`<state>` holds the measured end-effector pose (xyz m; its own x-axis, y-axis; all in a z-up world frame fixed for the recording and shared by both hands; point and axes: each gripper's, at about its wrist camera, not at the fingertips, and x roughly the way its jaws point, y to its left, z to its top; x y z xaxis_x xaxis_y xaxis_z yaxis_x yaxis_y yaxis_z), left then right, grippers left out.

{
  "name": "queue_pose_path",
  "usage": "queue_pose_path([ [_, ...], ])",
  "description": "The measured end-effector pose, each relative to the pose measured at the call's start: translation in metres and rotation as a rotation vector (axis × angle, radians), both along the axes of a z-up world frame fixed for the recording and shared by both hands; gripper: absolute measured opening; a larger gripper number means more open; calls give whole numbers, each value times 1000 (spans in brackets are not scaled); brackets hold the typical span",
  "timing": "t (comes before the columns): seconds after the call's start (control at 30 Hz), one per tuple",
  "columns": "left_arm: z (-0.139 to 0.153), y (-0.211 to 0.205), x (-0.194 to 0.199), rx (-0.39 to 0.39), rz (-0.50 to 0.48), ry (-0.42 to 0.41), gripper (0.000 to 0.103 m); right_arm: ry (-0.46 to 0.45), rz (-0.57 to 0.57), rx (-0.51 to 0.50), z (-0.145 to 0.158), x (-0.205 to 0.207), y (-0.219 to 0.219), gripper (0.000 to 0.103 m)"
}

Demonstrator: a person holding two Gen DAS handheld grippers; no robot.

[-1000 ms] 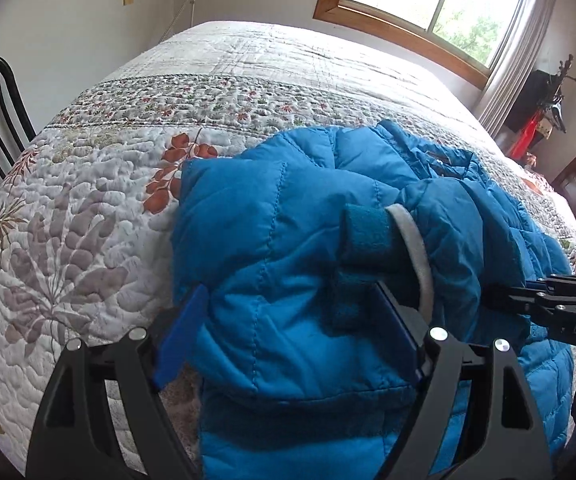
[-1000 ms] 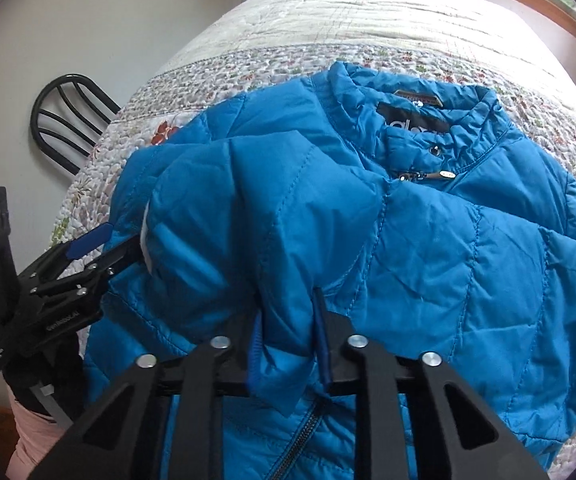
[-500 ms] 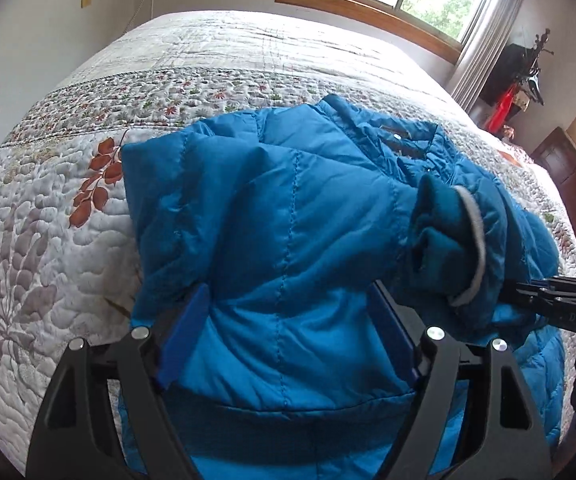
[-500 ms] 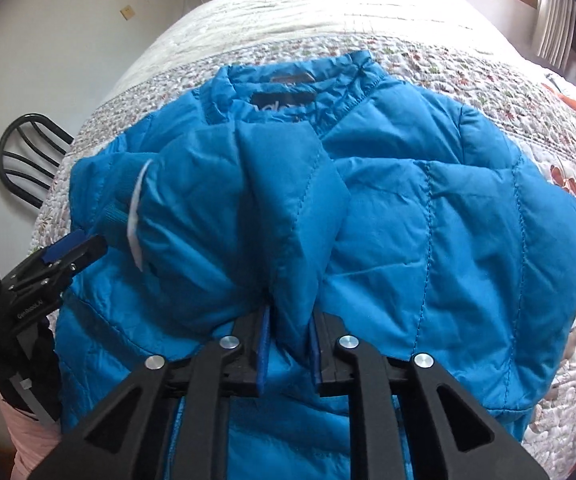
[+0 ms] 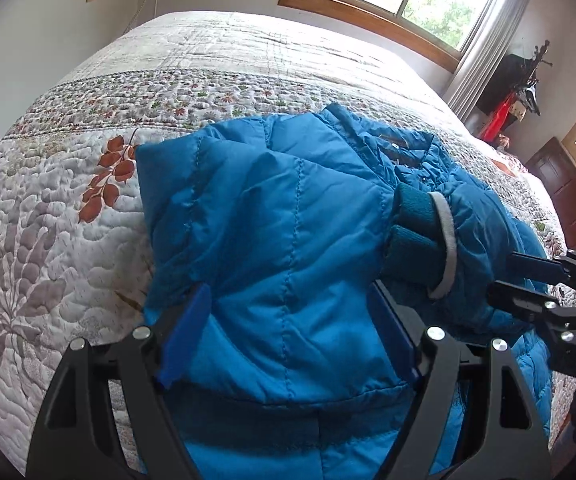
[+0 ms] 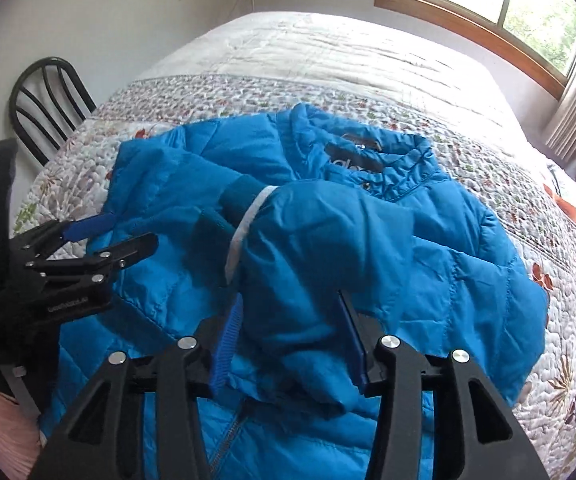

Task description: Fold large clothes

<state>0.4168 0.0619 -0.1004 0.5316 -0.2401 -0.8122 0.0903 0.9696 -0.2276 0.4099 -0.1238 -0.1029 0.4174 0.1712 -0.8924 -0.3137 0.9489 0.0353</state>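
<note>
A blue puffer jacket (image 5: 288, 248) lies on the quilted bed, collar toward the far side, and also shows in the right wrist view (image 6: 448, 248). Both sleeves are folded across its front. A teal cuff with a white band (image 5: 428, 236) lies at the middle, and shows in the right wrist view (image 6: 243, 216). My left gripper (image 5: 288, 340) is open, its jaws either side of the left sleeve fold. My right gripper (image 6: 292, 336) is open, jaws either side of the right sleeve. Each gripper shows in the other's view: the right (image 5: 544, 280), the left (image 6: 99, 240).
The bed (image 5: 227, 64) has a floral quilt and stretches to a wooden-framed window (image 5: 388, 4). A black chair (image 6: 47, 92) stands by the bed's left side. A dark stand with red items (image 5: 512, 92) is at the right wall.
My right gripper has opened and let go of the right sleeve, which now lies across the jacket front. Both cameras have shifted a little; the left gripper stays open.
</note>
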Motion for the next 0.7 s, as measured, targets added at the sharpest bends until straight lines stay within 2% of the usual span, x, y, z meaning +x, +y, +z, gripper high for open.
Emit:
queue_pose_path([
  [0.13, -5, 1, 0, 6, -20, -8, 79, 6, 2, -71, -27, 11, 13, 52],
  [0.2, -6, 1, 1, 3, -22, -5, 79, -2, -2, -69, -30, 12, 10, 42],
  [0.27, -8, 1, 1, 4, -25, -5, 79, 1, -4, -42, -30, 10, 7, 22],
  [0.33, -8, 1, 2, 8, -25, -5, 79, -5, -13, -16, -29, 9, 4, 15],
  [0.53, -11, -1, 2, 23, -25, -9, 79, -6, -44, 134, -14, -2, -23, 10],
  [0.7, -12, -1, 2, 27, -20, -10, 79, 15, -123, 333, 4, -14, -81, 9],
])
